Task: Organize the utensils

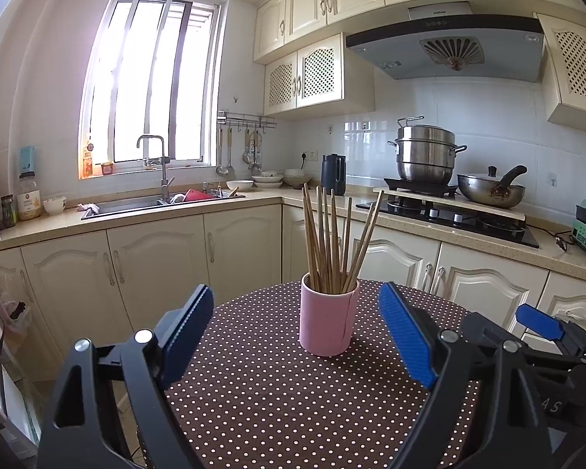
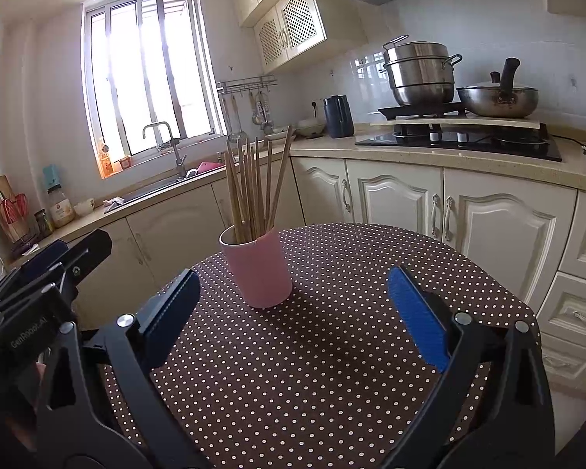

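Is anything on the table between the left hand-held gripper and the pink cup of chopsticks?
Nothing visible: only bare dotted tablecloth lies between the open left hand-held gripper and the pink cylindrical cup holding wooden chopsticks.

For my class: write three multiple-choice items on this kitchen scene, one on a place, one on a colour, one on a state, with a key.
1. Where does the cup of chopsticks stand?
A. in the sink
B. on the dotted tablecloth
C. on the stove

2. What colour is the cup?
A. pink
B. green
C. black

3. How is the left hand-held gripper?
A. shut on the cup
B. shut on a chopstick
C. open, holding nothing

Key: B, the pink cup stands on the tablecloth, chopsticks upright inside; A, its wall is pink; C, the left hand-held gripper has its fingers wide apart, clear of the cup.
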The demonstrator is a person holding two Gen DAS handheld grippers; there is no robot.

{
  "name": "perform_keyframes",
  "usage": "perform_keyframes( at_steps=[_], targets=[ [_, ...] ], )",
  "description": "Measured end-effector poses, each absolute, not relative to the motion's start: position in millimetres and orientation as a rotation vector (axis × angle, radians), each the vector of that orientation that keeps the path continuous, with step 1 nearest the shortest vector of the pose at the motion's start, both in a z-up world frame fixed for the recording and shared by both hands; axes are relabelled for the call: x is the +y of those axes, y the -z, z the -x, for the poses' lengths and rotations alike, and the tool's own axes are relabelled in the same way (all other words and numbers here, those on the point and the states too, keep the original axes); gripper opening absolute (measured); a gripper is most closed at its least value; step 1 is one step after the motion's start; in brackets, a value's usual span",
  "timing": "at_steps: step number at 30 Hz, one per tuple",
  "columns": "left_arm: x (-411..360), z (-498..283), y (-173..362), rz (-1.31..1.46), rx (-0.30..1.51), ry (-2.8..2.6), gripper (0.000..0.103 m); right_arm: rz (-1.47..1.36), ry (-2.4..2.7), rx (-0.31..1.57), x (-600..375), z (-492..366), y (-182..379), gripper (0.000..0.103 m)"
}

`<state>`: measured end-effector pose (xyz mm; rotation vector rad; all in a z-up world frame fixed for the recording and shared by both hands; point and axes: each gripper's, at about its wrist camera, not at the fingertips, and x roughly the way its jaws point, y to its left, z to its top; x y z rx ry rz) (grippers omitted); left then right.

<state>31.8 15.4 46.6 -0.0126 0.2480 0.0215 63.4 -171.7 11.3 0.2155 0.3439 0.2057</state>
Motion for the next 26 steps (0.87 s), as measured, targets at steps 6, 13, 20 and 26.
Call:
perform_keyframes(
  at_steps=[6,13,20,26],
  targets=[
    [17.9,-33.5,-46.0,0.017,0.258,-0.02,0.085,-0.221,-0.207,0.352,-172.0,-65.0,-9.8,0.095],
    [17.0,-39.2,-43.8,0.018,0.28,-0.011,0.085,-0.224,-0.206,0.364,-170.6,-67.9,-6.9,0.095],
    [16.3,-39.5,-43.3,0.017,0.28,-0.011,0.085,-0.225,-0.206,0.368,-170.8,-69.8,-5.5,0.095],
    [20.5,-42.5,-42.4,0.032,0.286,-0.025,0.085,-0.228,-0.207,0.372,-171.2,-71.8,-3.9,0.095]
  ],
)
